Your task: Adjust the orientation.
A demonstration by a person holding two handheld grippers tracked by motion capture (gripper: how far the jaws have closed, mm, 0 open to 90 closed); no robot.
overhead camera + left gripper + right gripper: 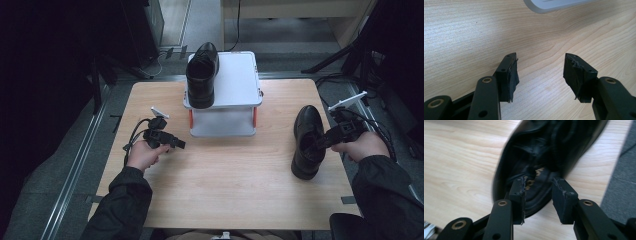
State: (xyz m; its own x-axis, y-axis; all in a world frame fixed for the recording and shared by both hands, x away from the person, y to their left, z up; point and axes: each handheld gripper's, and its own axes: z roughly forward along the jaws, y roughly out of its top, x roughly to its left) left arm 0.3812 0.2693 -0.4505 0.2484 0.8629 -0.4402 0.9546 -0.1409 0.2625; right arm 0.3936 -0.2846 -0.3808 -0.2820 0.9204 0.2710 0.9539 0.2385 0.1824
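On the table: two black leather dress shoes and a small white two-tier rack are seen on a light wooden tabletop.
Rack: the white rack stands at the far middle of the table; its upper shelf is half free, on the right side.
Shoe already placed: one black shoe lies on the left half of the upper shelf, toe pointing away from the person.
Shoe in hand: the second black shoe rests on the table near the right edge, well apart from the rack, toe pointing away; its opening is seen in the right gripper view.
Right gripper: the right gripper is brought to the shoe's heel opening; its jaws stand apart, one seemingly over the collar rim, and nothing is clamped yet.
Left gripper: the left gripper is held above bare wood just left of the rack's front, jaws wide apart and empty.
Step judged: the grasp of the second shoe is being set up, so the pairing is judged about half done.
Next move: the jaws would need to be closed firmly on the heel collar, the shoe lifted level, carried to the rack and set beside the first shoe, without that shoe being nudged.
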